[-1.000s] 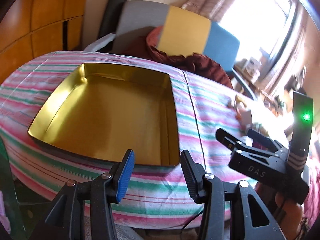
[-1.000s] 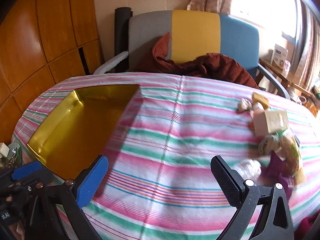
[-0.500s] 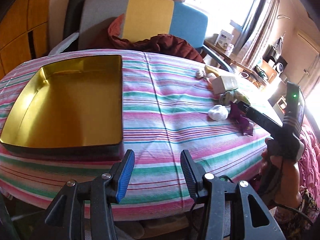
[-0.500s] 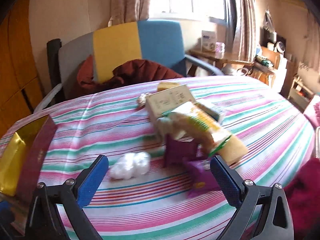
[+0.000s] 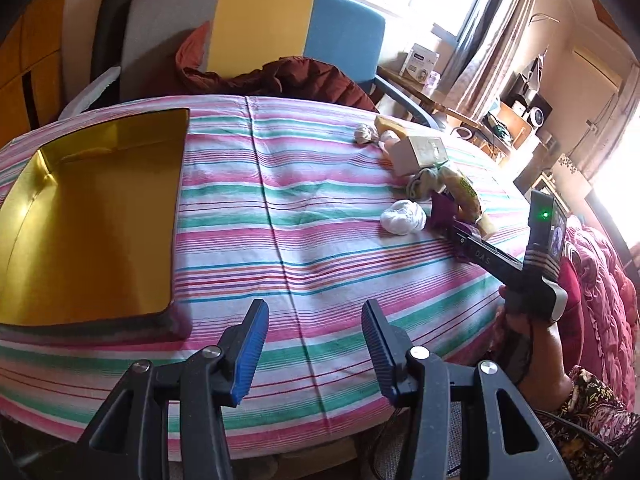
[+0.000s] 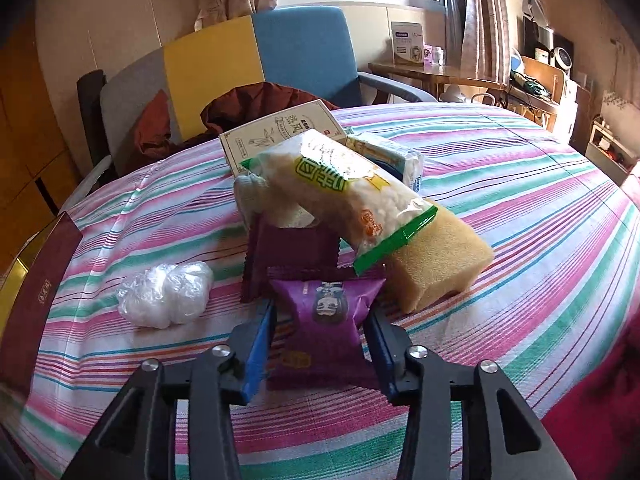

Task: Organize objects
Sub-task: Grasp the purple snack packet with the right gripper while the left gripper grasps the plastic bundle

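Observation:
In the right wrist view a purple snack packet [image 6: 324, 320] lies at the front of a pile on the striped tablecloth. My right gripper [image 6: 320, 344] has it between the jaws, which are closing, and both pads touch its sides. Behind it lie a dark maroon packet [image 6: 288, 248], a green-edged bag of rice snacks [image 6: 344, 188], a yellow sponge [image 6: 440, 260] and a cream box [image 6: 280, 132]. My left gripper [image 5: 314, 344] hovers over the table's near edge, jaws opening and empty. The open gold tin [image 5: 92, 220] sits to its left.
A crumpled ball of white plastic [image 6: 166, 294] lies left of the pile. The tin's maroon wall [image 6: 36, 300] is at the far left of the right wrist view. A chair [image 5: 260, 32] with dark red cloth stands behind the table. A person's hand [image 5: 528, 328] holds the right gripper.
My right gripper swung from near the tin over to the pile, came down, and its wide jaws closed around the purple packet. The left gripper's view turned right, so the tin slid left.

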`<state>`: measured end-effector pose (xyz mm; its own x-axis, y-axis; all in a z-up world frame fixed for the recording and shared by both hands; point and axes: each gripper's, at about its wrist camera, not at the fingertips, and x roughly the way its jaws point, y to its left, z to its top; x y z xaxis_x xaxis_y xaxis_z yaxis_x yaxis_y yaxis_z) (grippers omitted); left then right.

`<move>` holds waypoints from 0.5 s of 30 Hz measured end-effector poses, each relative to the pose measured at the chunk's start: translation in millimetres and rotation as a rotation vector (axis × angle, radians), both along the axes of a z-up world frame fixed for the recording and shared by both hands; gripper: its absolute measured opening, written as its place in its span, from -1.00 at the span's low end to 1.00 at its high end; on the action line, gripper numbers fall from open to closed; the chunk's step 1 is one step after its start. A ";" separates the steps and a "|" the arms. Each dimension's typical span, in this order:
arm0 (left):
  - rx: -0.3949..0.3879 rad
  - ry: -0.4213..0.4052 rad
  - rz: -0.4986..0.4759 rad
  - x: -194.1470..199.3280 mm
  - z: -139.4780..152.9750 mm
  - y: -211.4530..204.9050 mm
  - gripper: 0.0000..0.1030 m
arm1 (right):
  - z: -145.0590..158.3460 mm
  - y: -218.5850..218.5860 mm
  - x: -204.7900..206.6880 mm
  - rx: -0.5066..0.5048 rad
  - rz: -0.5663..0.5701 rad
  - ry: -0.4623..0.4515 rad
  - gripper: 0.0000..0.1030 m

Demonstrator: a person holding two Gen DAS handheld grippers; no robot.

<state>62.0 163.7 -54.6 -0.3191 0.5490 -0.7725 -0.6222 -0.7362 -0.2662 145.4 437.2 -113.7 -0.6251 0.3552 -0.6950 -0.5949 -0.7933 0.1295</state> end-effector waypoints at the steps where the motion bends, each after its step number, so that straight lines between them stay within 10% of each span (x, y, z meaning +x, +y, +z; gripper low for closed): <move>1: -0.003 -0.006 -0.010 -0.9 -1.5 4.0 -0.04 | -0.8 0.4 0.8 -0.005 0.003 0.012 -0.20; 15: -0.042 -0.025 -0.151 -22.5 -15.2 94.2 0.28 | -14.3 -0.9 -1.7 0.019 0.014 0.095 -0.18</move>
<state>39.5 257.9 -69.8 -0.2161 0.5566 -0.8022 -0.7202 -0.6456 -0.2540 143.7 436.3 -128.0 -0.6928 0.3582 -0.6259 -0.5692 -0.8045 0.1696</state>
